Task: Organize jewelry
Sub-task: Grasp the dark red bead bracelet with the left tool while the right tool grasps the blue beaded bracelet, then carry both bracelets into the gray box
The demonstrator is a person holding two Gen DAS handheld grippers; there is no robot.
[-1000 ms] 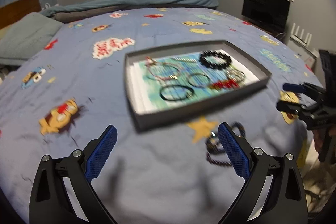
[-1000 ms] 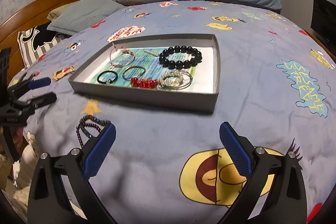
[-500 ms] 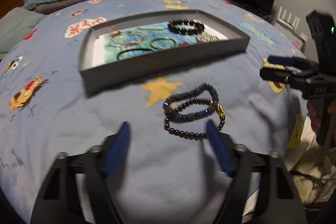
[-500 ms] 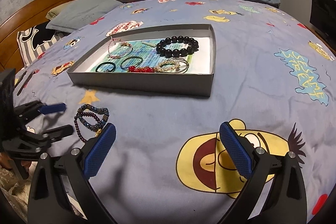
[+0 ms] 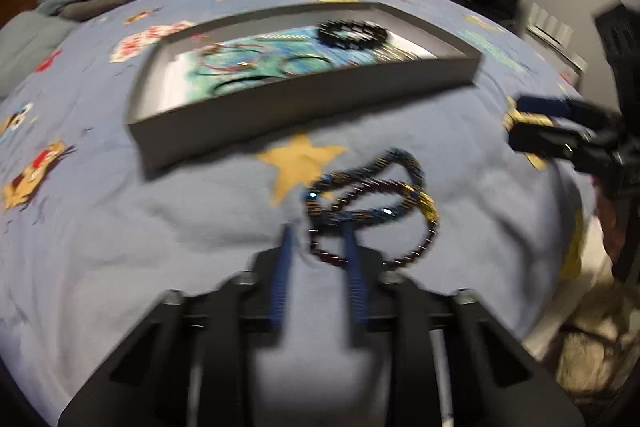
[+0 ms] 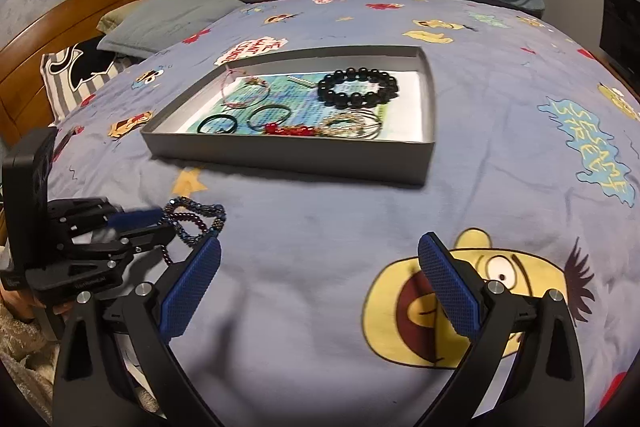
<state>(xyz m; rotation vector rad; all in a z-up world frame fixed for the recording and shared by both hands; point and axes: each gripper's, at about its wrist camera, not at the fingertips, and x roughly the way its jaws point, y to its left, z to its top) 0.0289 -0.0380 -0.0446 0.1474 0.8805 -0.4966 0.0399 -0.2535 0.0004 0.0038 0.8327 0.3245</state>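
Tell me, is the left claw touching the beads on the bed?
Cannot tell. In the blurry left wrist view the left claw is closing around the bead bracelets, but no pad plainly presses them.

dim indoor light; left view motion-blurred, fisheye edges dark.

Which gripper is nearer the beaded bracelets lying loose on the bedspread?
Left. The left gripper is right at the beaded bracelets, its jaws closing around part of the pile. The right gripper stands off to the side, open over bare bedspread.
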